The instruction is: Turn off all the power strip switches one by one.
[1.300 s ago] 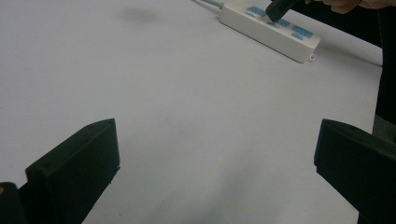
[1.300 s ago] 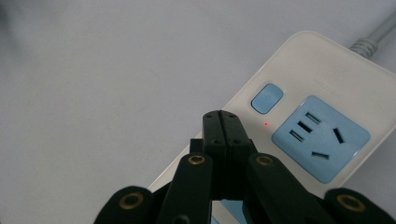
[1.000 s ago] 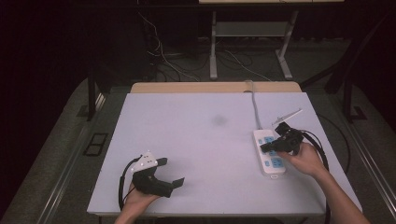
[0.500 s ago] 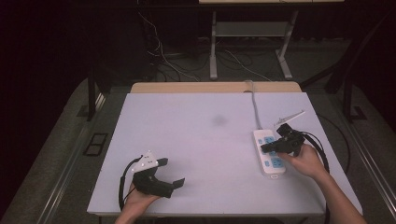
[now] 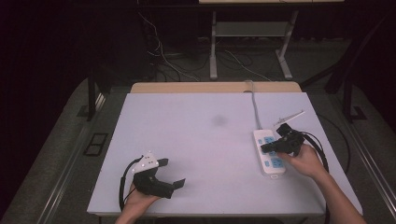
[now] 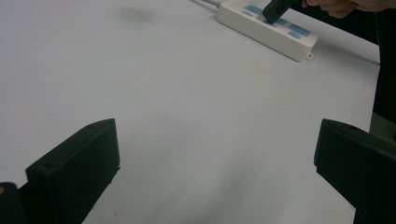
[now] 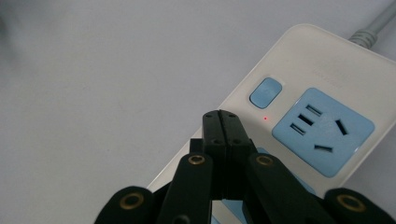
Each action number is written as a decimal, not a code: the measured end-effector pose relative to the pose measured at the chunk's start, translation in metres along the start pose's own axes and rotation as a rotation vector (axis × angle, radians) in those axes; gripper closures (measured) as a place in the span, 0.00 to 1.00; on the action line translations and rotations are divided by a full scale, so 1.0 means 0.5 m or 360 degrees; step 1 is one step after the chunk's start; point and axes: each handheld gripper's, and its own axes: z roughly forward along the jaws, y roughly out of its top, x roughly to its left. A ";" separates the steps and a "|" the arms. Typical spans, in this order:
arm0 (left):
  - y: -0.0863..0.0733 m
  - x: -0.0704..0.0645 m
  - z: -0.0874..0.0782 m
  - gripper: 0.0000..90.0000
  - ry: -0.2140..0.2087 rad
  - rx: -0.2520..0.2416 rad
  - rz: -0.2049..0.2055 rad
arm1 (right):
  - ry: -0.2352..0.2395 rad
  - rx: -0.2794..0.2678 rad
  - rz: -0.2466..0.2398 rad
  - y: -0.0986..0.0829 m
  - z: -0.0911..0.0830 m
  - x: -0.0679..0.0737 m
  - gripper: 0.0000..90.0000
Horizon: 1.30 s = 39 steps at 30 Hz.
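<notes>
A white power strip [image 5: 269,153] with blue sockets lies on the right side of the table, its grey cord [image 5: 255,105] running toward the far edge. My right gripper [image 5: 266,148] is over the strip, jaws shut with nothing between them. In the right gripper view its closed tips [image 7: 220,122] sit just short of a blue switch [image 7: 266,92], beside a small red light [image 7: 265,118] and a blue socket [image 7: 323,130]. My left gripper [image 5: 173,176] rests near the front left edge, jaws wide open and empty; from it the strip [image 6: 267,27] appears far off.
The white table [image 5: 201,140] has a faint dark smudge [image 5: 218,120] near its middle. A thin white stick [image 5: 288,116] lies at the right, beyond the strip. Black cables trail from both grippers. Table legs and wires stand on the floor behind.
The right gripper has crept slightly forward and left over the power strip. The left gripper has not moved.
</notes>
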 end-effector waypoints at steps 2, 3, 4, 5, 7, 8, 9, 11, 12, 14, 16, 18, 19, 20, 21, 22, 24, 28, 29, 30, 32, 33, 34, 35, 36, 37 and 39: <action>0.000 -0.001 0.001 0.00 -0.0002 -0.0002 -0.0002 | -0.0010 0.0015 -0.0002 0.001 0.001 0.001 1.00; 0.000 -0.001 0.001 0.00 -0.0003 0.0000 -0.0002 | -0.0013 0.0007 -0.0004 0.001 0.002 0.002 1.00; 0.000 -0.001 0.001 0.00 -0.0004 0.0000 -0.0002 | -0.0015 0.0004 -0.0009 0.001 0.002 0.002 1.00; 0.000 -0.001 0.001 0.00 -0.0005 0.0000 -0.0002 | -0.0013 0.0002 -0.0015 0.001 0.003 0.003 1.00; 0.000 -0.002 0.001 0.00 -0.0005 -0.0001 -0.0002 | -0.0017 0.0003 -0.0017 0.001 0.003 0.004 1.00; 0.000 -0.002 0.001 0.00 -0.0006 -0.0001 -0.0002 | -0.0018 0.0002 -0.0017 0.001 0.003 0.004 1.00; 0.000 -0.002 0.001 0.00 -0.0006 0.0000 -0.0003 | -0.0019 0.0001 -0.0017 0.001 0.003 0.004 1.00; 0.000 -0.002 0.002 0.00 -0.0006 0.0001 -0.0002 | -0.0023 0.0005 -0.0017 0.001 0.003 0.005 1.00; 0.000 -0.002 0.002 0.00 -0.0007 0.0001 -0.0001 | -0.0027 0.0005 -0.0021 0.002 0.003 0.006 1.00; 0.000 -0.001 0.002 0.00 -0.0005 0.0003 0.0000 | -0.0037 0.0006 -0.0033 0.002 0.003 0.008 1.00; 0.000 0.000 0.002 0.00 -0.0004 0.0002 -0.0001 | -0.0049 0.0006 -0.0039 0.002 0.003 0.011 1.00; 0.000 0.002 0.001 0.00 -0.0001 0.0003 -0.0002 | -0.0094 0.0005 -0.0085 0.002 0.003 0.019 1.00; 0.000 0.002 0.001 0.00 -0.0001 0.0003 -0.0003 | -0.0115 0.0005 -0.0099 0.002 0.003 0.022 1.00; -0.001 0.003 0.000 0.00 0.0001 0.0002 -0.0005 | -0.0123 0.0003 -0.0101 0.001 0.003 0.024 1.00; -0.001 0.003 0.000 0.00 0.0003 0.0001 -0.0008 | -0.0124 0.0001 -0.0095 0.001 0.003 0.024 1.00; -0.001 0.004 0.000 0.00 0.0002 0.0000 -0.0008 | -0.0122 0.0001 -0.0090 0.001 0.003 0.023 1.00; 0.000 0.004 0.000 0.00 0.0005 -0.0003 -0.0010 | -0.0123 0.0011 -0.0084 0.002 0.003 0.024 1.00; -0.001 0.005 0.000 0.00 0.0004 -0.0001 -0.0009 | -0.0146 0.0015 -0.0083 0.003 0.003 0.029 1.00; -0.001 0.005 0.000 0.00 0.0004 -0.0002 -0.0010 | -0.0142 0.0006 -0.0081 0.003 0.001 0.028 1.00; -0.001 0.005 0.000 0.00 0.0004 -0.0001 -0.0009 | -0.0119 -0.0019 -0.0071 0.003 -0.003 0.027 1.00; -0.001 0.005 0.000 0.00 0.0003 0.0000 -0.0008 | -0.0124 0.0002 -0.0065 0.003 -0.005 0.026 1.00; -0.001 0.005 0.000 0.00 0.0005 -0.0001 -0.0010 | -0.0123 0.0007 -0.0060 0.002 -0.006 0.026 1.00; -0.001 0.005 0.000 0.00 0.0005 -0.0001 -0.0011 | -0.0113 0.0006 -0.0055 0.001 -0.007 0.024 1.00; -0.001 0.005 0.000 0.00 0.0005 -0.0001 -0.0012 | -0.0101 0.0007 -0.0039 0.000 -0.008 0.023 1.00; -0.001 0.005 0.000 0.00 0.0006 -0.0001 -0.0013 | -0.0089 -0.0003 -0.0042 -0.001 -0.009 0.020 1.00; -0.001 0.006 0.000 0.00 0.0006 -0.0001 -0.0012 | -0.0069 -0.0010 -0.0028 -0.003 -0.010 0.018 1.00; -0.001 0.006 0.000 0.00 0.0006 0.0000 -0.0013 | -0.0048 -0.0023 -0.0013 -0.004 -0.014 0.014 1.00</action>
